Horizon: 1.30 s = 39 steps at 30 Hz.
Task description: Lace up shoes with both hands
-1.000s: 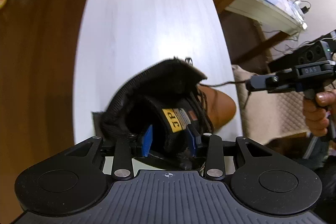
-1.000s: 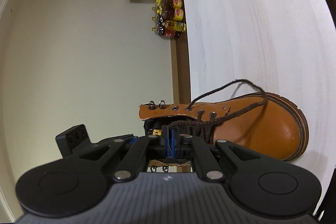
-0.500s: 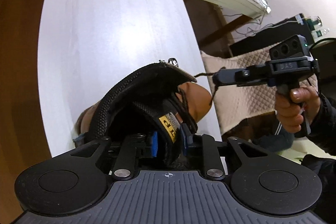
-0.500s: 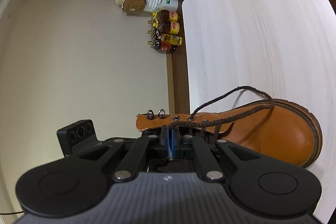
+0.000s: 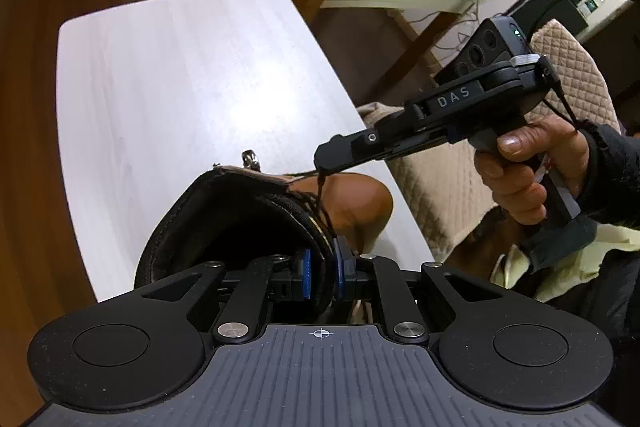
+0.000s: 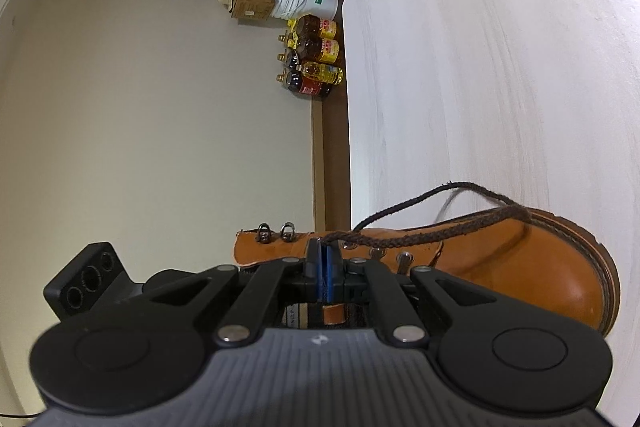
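A tan leather boot (image 6: 500, 259) lies on a pale wood-grain surface (image 5: 180, 87), low and centre in both views. In the left wrist view, the left gripper (image 5: 322, 273) at bottom centre is closing on the boot's padded black collar (image 5: 256, 211), which sits between its blue pads (image 5: 306, 275). The right gripper (image 5: 326, 163), held by a hand (image 5: 524, 167) at the right edge, is clenched on the dark brown lace (image 6: 420, 235), which runs toward the toe.
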Each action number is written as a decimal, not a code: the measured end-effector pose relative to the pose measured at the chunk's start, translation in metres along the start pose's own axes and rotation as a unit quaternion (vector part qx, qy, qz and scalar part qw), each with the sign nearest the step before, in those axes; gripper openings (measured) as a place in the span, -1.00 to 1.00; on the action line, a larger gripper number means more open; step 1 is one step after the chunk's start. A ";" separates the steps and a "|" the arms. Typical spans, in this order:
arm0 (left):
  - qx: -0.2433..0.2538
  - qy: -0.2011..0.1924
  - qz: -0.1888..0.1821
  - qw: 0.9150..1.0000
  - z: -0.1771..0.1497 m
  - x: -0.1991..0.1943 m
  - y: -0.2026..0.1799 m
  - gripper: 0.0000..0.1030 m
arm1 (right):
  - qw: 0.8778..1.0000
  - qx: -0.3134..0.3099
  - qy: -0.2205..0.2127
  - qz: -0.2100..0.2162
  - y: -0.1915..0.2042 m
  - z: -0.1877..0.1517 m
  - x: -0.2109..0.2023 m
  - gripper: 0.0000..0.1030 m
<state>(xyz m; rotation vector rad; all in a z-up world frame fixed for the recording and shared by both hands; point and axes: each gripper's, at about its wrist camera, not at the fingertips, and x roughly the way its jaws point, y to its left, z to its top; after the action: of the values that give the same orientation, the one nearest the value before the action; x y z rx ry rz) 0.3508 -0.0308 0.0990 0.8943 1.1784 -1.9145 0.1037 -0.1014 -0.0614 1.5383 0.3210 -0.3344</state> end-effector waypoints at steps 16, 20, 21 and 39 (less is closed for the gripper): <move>-0.020 -0.006 -0.005 1.000 -0.001 0.007 0.004 -0.77 | 0.996 -0.037 0.076 -0.026 0.008 0.000 0.027 -0.94; -0.023 -0.005 0.001 1.000 -0.003 0.008 0.004 -0.77 | 0.990 -0.096 0.098 -0.044 0.023 -0.006 0.035 -0.93; -0.024 -0.005 0.001 1.000 -0.004 0.008 0.004 -0.77 | 0.988 -0.105 0.102 -0.048 0.025 -0.007 0.036 -0.93; -0.037 -0.013 0.002 0.999 -0.007 0.004 0.009 -0.77 | 0.992 -0.077 0.083 -0.047 0.024 -0.043 0.019 -0.73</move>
<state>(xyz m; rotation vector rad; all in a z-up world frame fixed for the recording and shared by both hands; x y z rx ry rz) 0.3575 -0.0278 0.0898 0.8288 1.2229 -1.8624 0.1306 -0.0585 -0.0477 1.4042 0.5381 -0.2491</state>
